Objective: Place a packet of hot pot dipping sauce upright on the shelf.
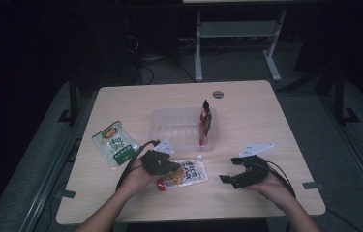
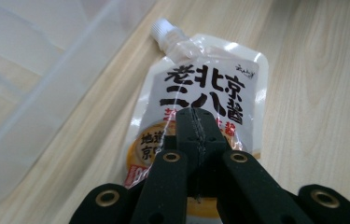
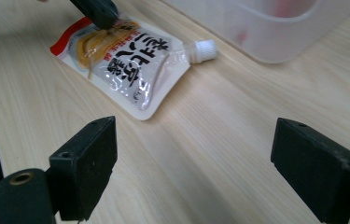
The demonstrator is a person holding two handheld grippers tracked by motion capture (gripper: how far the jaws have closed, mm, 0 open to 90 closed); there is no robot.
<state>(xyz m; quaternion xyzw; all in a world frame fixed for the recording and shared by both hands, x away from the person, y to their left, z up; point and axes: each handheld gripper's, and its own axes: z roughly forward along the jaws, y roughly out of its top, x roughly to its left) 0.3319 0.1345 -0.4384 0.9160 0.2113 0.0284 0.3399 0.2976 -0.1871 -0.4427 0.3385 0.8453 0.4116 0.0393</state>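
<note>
Sauce pouch (image 2: 200,107) with a white spout lies flat on the wooden counter (image 1: 247,104), just beside a clear plastic tray (image 1: 181,129). Left hand-held gripper (image 2: 196,133) rests on it, jaws closed together. Right hand-held gripper (image 3: 196,158) hovers nearby, jaws wide apart, empty.

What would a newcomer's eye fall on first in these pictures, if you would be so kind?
First, the white spouted sauce pouch lying flat near the table's front edge, with the left gripper closed, its fingers over the pouch's orange lower end. Next, the clear plastic tray at mid-table, a red packet standing upright at its right end. The right gripper waits open to the pouch's right, and a green-and-white packet lies to the left.
</note>
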